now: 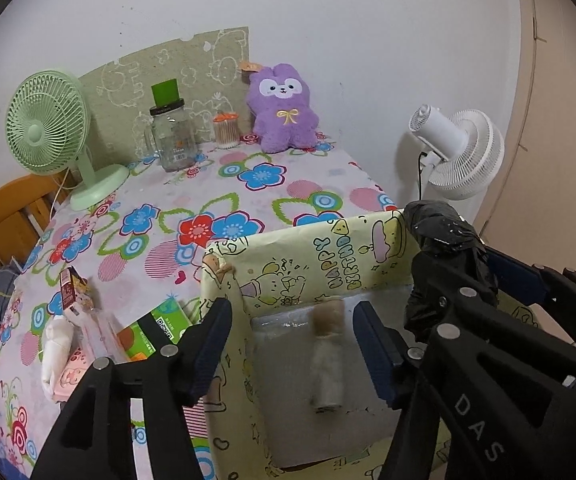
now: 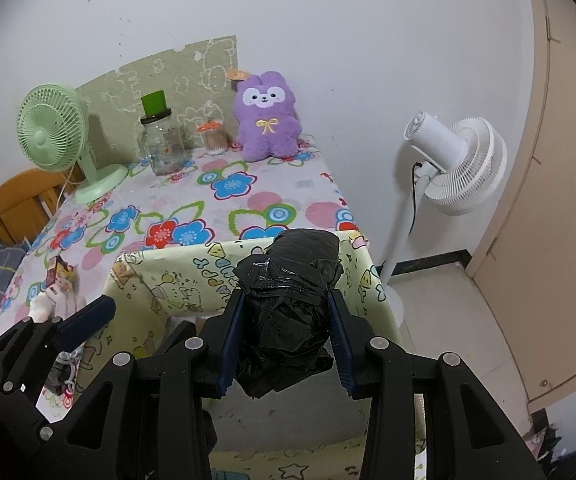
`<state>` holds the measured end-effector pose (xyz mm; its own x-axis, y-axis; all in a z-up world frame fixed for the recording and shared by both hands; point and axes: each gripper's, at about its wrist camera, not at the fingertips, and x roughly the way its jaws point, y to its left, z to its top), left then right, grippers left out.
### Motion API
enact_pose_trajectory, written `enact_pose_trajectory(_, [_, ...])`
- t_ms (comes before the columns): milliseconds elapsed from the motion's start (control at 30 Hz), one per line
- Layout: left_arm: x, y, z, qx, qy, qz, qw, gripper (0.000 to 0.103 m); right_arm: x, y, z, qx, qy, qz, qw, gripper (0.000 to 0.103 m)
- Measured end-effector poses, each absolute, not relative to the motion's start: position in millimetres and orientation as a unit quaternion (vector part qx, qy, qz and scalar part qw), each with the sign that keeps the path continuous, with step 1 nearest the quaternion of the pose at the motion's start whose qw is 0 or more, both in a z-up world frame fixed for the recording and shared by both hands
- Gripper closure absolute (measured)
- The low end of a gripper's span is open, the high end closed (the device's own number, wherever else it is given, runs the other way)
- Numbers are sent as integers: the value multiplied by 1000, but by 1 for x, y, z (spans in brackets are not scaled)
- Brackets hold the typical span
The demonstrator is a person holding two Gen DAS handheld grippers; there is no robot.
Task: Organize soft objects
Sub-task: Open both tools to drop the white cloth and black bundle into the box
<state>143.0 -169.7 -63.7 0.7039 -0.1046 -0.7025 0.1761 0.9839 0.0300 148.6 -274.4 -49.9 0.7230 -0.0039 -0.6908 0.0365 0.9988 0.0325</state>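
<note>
Floral tablecloth (image 1: 248, 184) is carrying the wrapped box (image 1: 320, 256); above it I'm pinching a black bag bundle (image 2: 288, 316) in the right gripper (image 2: 286, 340), while the left gripper (image 1: 292, 344) is hanging spread, ready to drop in.

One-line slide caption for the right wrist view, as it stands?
Right gripper clamps a crumpled black plastic bag above the yellow birthday-print box; purple plush sits at the table's far edge.

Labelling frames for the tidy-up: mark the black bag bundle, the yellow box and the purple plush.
black bag bundle (image 2: 288, 312): right wrist view, its crinkled middle.
yellow box (image 1: 320, 256): left wrist view, lettered back wall.
purple plush (image 1: 286, 120): left wrist view, chest at the bow.
</note>
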Motion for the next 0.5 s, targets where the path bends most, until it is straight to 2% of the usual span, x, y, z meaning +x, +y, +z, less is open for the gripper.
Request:
enact_pose_trajectory(100, [145,-170,-64,49,378,-79,921,35,151,-277,-52,30,373,-9,927,59])
enact_pose_trajectory(233, [145,-172,-64,51,379,-85,920,30,153,-278,-53,38,376,-7,926,53])
enact_pose_trajectory(400, [141,-174,-59,57,369,-93,923,21,150,-279,-52,40,373,-17,927,36])
enact_pose_trajectory(500, [139,-173,-57,57,367,-95,924,19,146,-279,-47,35,369,-23,929,34])
